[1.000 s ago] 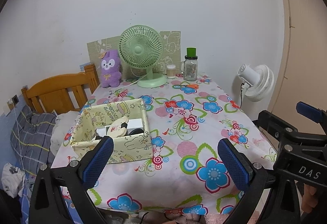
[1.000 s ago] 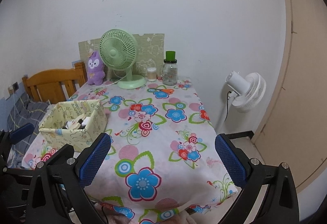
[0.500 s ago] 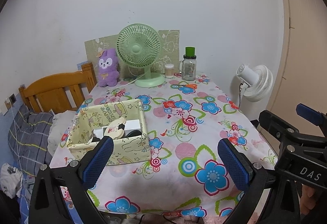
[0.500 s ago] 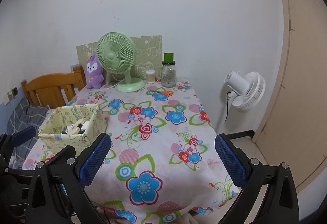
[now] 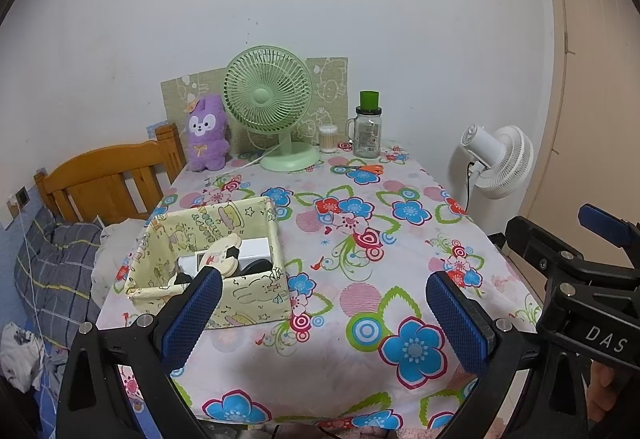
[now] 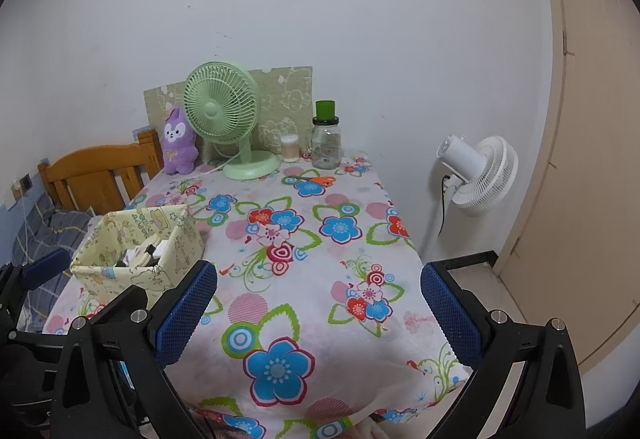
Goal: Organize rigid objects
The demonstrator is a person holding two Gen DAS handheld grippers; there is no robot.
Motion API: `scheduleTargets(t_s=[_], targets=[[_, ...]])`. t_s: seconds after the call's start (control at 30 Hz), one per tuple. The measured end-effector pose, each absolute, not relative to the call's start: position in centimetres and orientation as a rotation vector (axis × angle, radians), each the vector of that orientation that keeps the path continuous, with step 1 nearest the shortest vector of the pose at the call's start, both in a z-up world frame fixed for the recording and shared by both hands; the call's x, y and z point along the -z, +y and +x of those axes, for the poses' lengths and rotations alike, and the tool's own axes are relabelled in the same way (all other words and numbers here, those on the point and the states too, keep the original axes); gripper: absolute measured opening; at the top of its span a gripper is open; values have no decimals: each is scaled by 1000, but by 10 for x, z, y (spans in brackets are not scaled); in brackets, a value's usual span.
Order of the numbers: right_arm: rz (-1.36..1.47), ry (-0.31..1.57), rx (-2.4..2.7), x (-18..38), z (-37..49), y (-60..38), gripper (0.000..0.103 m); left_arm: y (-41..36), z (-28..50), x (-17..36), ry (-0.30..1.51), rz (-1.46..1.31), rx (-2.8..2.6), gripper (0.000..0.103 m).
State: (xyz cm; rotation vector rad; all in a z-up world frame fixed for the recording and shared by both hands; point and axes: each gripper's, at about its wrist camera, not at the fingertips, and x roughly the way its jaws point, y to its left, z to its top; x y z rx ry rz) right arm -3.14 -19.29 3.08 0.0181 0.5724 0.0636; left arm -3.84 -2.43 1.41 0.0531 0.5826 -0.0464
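A yellow patterned fabric box (image 5: pixel 248 293) (image 6: pixel 176 239) stands on the left of the flowered table (image 5: pixel 400 279) (image 6: pixel 304 279). Inside it lie a white box, a cream comb-like piece and dark items. Orange-handled scissors (image 5: pixel 366 169) (image 6: pixel 318 181) lie near the far edge. My left gripper (image 5: pixel 324 315) is open and empty, held off the table's near edge. My right gripper (image 6: pixel 318 313) is open and empty too, off the near edge to the right; its body (image 5: pixel 580 271) shows in the left wrist view.
At the back stand a green desk fan (image 5: pixel 268 107), a purple plush (image 5: pixel 206 133), a cotton-swab jar (image 5: pixel 328 139) and a glass jar with a green cup (image 5: pixel 368 131). A white floor fan (image 5: pixel 500 161) stands right of the table, a wooden chair (image 5: pixel 108 179) and bedding on the left.
Both grippers have drawn back from the table and a little upward; the table and box look smaller and farther. Jaws stayed open. Nothing on the table moved.
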Motion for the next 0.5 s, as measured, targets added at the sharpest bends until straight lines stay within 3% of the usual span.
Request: scheduleTargets(t_s=[0.5], targets=[[6, 557, -58, -33, -29, -195, 103, -25, -38, -18, 585, 58, 42, 103]])
